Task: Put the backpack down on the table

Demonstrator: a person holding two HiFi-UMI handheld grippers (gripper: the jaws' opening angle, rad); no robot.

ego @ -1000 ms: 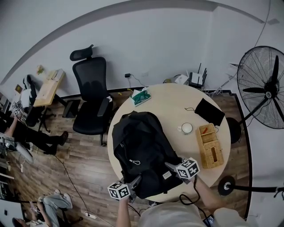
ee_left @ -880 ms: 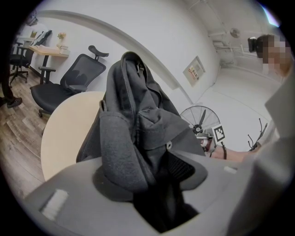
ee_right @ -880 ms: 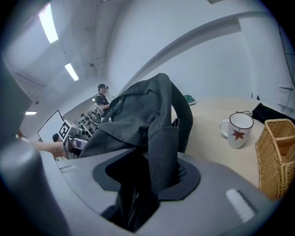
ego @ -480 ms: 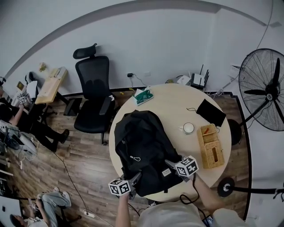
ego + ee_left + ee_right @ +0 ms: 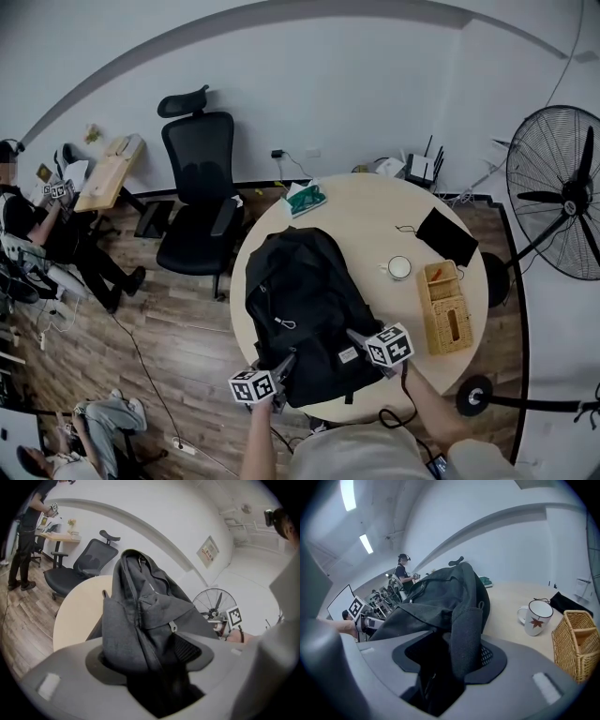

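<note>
Head view: The backpack (image 5: 305,314) lies flat on the round table (image 5: 375,220), with its near end at the table edge closest to the person. The left gripper (image 5: 284,364) and right gripper (image 5: 356,336) both meet that near end. A mug (image 5: 398,268) and a wicker basket (image 5: 443,307) stand to the right of the backpack, clear of it.

Left gripper view: The jaws stand wide and are opening. Backpack fabric lies bunched between them, against one side; the mesh pad on the other side is exposed.

Right gripper view: The jaws stand wide and are opening. A padded backpack strap (image 5: 466,639) hangs between them, with a dark gap beside it.
</note>
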